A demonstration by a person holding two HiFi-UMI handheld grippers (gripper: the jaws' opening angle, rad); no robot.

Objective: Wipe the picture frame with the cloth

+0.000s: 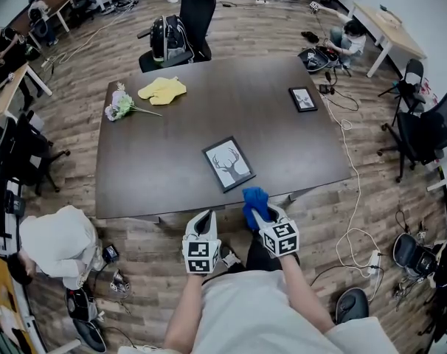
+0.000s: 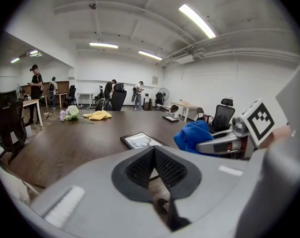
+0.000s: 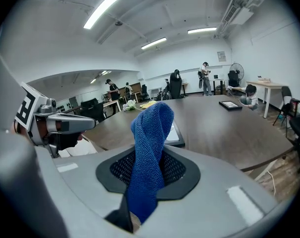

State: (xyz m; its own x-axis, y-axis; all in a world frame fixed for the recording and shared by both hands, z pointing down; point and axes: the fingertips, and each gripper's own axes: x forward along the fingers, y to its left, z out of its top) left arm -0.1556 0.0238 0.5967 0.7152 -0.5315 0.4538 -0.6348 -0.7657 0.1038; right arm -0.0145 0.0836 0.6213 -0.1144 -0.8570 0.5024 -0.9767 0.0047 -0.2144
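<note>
Table (image 1: 179,127) with picture frame (image 1: 228,163), plank floor (image 1: 371,127)

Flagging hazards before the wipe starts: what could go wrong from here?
The picture frame lies unheld near the table's near edge, and the left gripper, shut and empty, is not steadying it; a wipe may slide it. The blue cloth sits bunched and twisted in the right gripper's jaws, so hard tips may touch the frame's face.
</note>
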